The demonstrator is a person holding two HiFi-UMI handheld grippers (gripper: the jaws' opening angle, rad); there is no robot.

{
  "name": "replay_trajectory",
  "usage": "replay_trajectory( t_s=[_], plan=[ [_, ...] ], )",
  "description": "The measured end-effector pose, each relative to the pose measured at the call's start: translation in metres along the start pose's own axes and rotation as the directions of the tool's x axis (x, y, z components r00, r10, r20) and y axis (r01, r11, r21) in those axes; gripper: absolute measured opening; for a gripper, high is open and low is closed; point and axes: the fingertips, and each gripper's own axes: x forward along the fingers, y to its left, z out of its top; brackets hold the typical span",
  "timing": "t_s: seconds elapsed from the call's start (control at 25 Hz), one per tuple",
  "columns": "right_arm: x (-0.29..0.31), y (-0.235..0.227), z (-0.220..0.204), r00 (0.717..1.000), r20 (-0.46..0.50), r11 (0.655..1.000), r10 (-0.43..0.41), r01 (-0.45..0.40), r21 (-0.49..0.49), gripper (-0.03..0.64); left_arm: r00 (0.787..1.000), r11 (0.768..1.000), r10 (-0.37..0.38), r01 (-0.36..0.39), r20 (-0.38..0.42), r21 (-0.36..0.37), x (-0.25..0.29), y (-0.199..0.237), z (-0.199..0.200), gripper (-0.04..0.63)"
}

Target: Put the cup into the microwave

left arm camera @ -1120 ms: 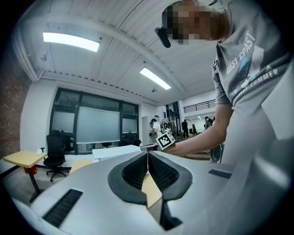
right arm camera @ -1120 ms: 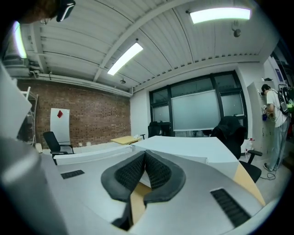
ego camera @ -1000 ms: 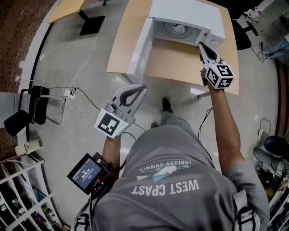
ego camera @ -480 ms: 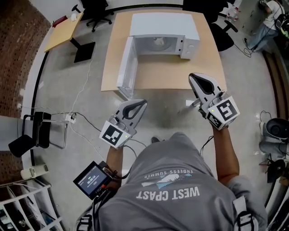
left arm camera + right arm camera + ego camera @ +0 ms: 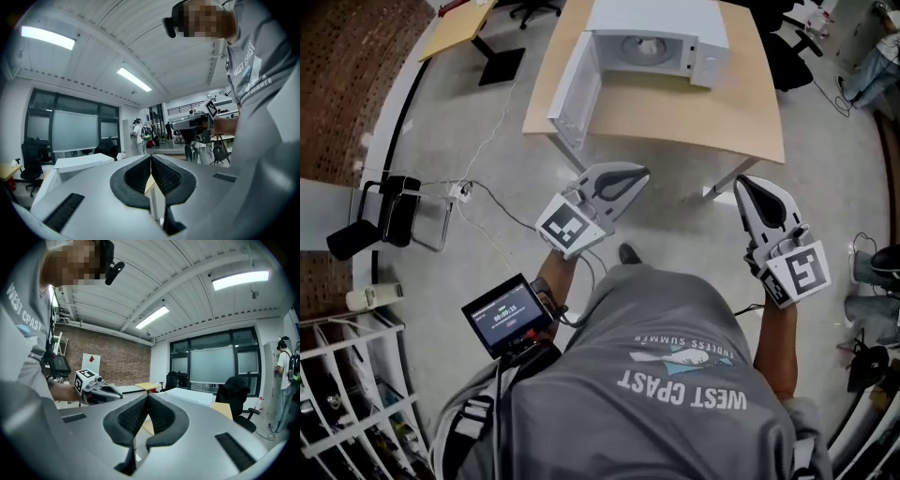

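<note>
The left tool (image 5: 643,172) was clenched on nothing. Well ahead, the microwave (image 5: 661,19) stood door-open on the worktop (image 5: 675,117). The right tool (image 5: 742,183) was clenched too, bare. No cup could be made out, perhaps already inside; closing the door likely remained. The shirt (image 5: 675,384) read "WEST COAST", "ENDLESS SUMMER".

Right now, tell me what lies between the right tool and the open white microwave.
Head view: ahead of the right tool, a strip of grey floor, then bare light-wood tabletop up to the white microwave.
</note>
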Motion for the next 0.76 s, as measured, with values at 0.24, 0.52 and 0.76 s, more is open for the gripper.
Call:
replay_trajectory(
  t_s=[0.24, 0.52, 0.76],
  plan=[
    [-0.169, 0.114, -0.027, 0.999, -0.030, 0.999, -0.034, 0.034, 0.013, 0.018, 0.991, 0.987, -0.122, 0.117, 0.048, 0.106, -0.029, -0.188, 0.005, 0.021],
    [-0.170, 0.100, -0.039, 0.997, -0.070, 0.999, -0.038, 0.039, 0.006, 0.018, 0.990, 0.986, -0.133, 0.127, 0.045, 0.103, -0.023, -0.184, 0.003, 0.021],
    [-0.156, 0.089, -0.050, 0.997, -0.073, 0.999, -0.041, 0.041, 0.004, 0.018, 0.993, 0.988, -0.116, 0.112, 0.033, 0.105, -0.020, -0.171, -0.009, 0.021]
  ],
)
